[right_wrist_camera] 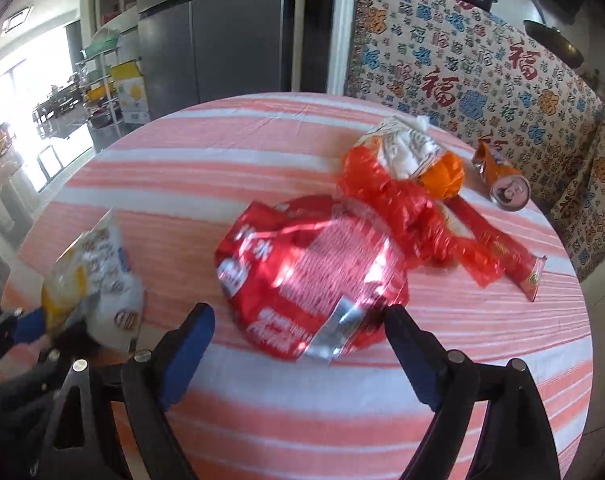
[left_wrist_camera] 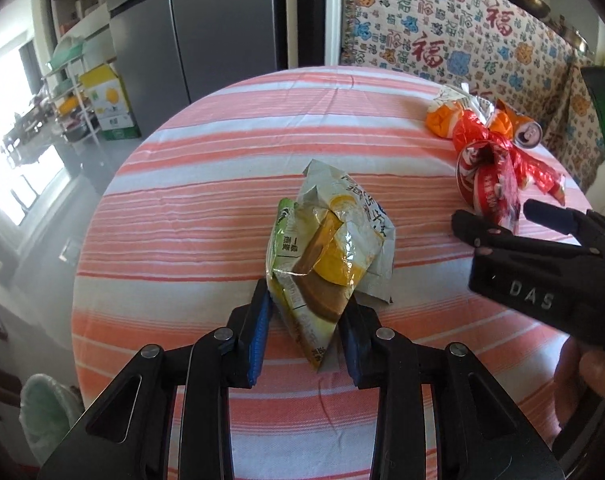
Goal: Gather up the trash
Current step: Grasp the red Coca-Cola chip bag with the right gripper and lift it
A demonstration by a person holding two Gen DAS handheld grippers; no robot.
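Your left gripper (left_wrist_camera: 306, 320) is clamped on one crumpled yellow-green snack bag (left_wrist_camera: 326, 252), pads pressing its lower end; the bag stands up off the striped tablecloth (left_wrist_camera: 206, 208), near the table's middle.

Your right gripper (right_wrist_camera: 298, 332) has its jaws spread wide, nothing pinched. One big red foil bag (right_wrist_camera: 302, 276) lies flat on the cloth just ahead of and partly between the fingertips; whether the right-hand pad touches its edge, you can't tell from the blur.

Trash count on the table, from the right wrist view:
- one yellow-green bag, in your left grip
- one big red foil bag
- one crumpled red-orange wrapper (right_wrist_camera: 386, 196), touching the red bag's far side
- one white-and-orange wrapper (right_wrist_camera: 414, 152), on the pile behind that
- one long red stick pack (right_wrist_camera: 502, 252), to the right
- one orange can (right_wrist_camera: 502, 178) on its side, apart from the pile, end facing you

Containers: one bin with a pale green liner (left_wrist_camera: 46, 412), on the floor at the table's left edge; contents not visible.
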